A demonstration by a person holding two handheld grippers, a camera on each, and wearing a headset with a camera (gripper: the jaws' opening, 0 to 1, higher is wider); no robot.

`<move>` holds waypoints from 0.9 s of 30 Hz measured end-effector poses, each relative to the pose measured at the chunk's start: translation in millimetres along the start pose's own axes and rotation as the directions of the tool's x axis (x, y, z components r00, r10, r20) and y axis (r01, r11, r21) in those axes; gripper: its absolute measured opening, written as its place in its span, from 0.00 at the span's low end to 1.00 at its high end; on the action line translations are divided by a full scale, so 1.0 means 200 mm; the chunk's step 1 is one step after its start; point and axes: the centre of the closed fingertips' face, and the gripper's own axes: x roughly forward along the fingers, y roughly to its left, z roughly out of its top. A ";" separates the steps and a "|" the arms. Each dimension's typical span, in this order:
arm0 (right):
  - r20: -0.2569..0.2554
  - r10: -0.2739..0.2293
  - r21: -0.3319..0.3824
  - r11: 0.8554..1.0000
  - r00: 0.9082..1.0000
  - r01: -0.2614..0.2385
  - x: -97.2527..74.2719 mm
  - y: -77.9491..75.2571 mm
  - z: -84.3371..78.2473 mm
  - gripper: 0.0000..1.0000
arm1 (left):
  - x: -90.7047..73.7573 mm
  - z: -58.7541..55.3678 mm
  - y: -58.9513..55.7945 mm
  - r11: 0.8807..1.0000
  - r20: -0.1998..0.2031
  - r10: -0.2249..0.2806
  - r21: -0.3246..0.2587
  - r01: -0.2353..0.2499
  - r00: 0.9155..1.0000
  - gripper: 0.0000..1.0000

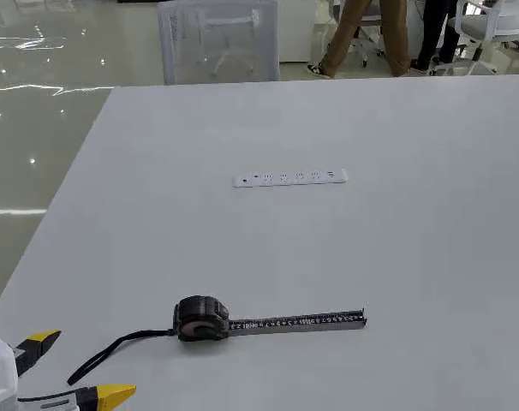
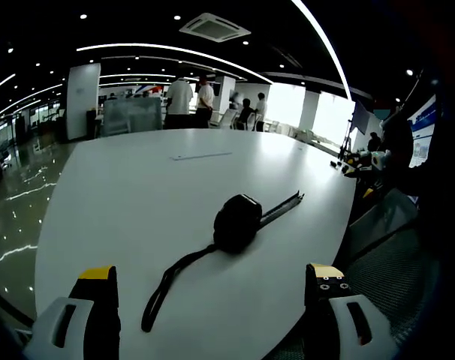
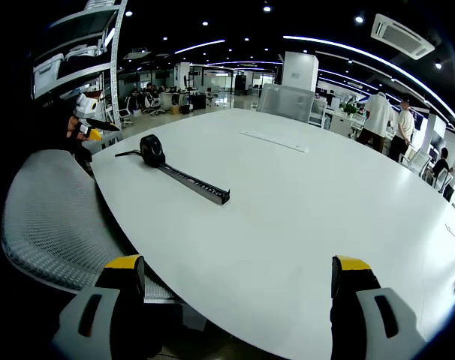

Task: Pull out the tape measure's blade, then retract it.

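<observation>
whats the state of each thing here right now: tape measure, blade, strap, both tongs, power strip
tape measure: resting on the table, not held
blade: pulled out, lying along the table
wrist strap: slack, trailing on the table
left tongs: open, holding nothing, short of the tape measure
right tongs: open, holding nothing
power strip: flat on the table, apart from the tape measure

The black rounded plastic tape measure case point(image 1: 201, 318) trails a black cord wrist strap point(image 1: 122, 341) and a dark metal blade point(image 1: 298, 322) patterned with fine pale graduation marks. The plain white matte surface point(image 1: 396, 248) carries a flat white power strip point(image 1: 290, 177). The left gripper point(image 2: 212, 274) and right gripper point(image 3: 238, 263) have black jaws tipped yellow on pale grey bodies. A grey mesh chair point(image 3: 55, 217) shows a fine grid.
</observation>
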 end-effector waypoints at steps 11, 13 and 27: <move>-0.013 0.035 -0.044 0.998 0.999 -0.036 0.02 0.04 0.01 1.00 | -0.01 0.02 0.00 1.000 0.016 0.004 0.025 -0.004 1.000 1.00; -0.021 0.034 -0.054 0.998 0.999 -0.035 0.03 0.05 0.01 1.00 | -0.01 0.02 0.00 1.000 0.017 0.005 0.020 -0.005 1.000 1.00; -0.010 0.043 -0.083 0.996 0.999 -0.044 0.06 0.03 0.08 1.00 | 0.02 0.06 -0.07 0.999 0.025 -0.007 0.048 0.005 1.000 1.00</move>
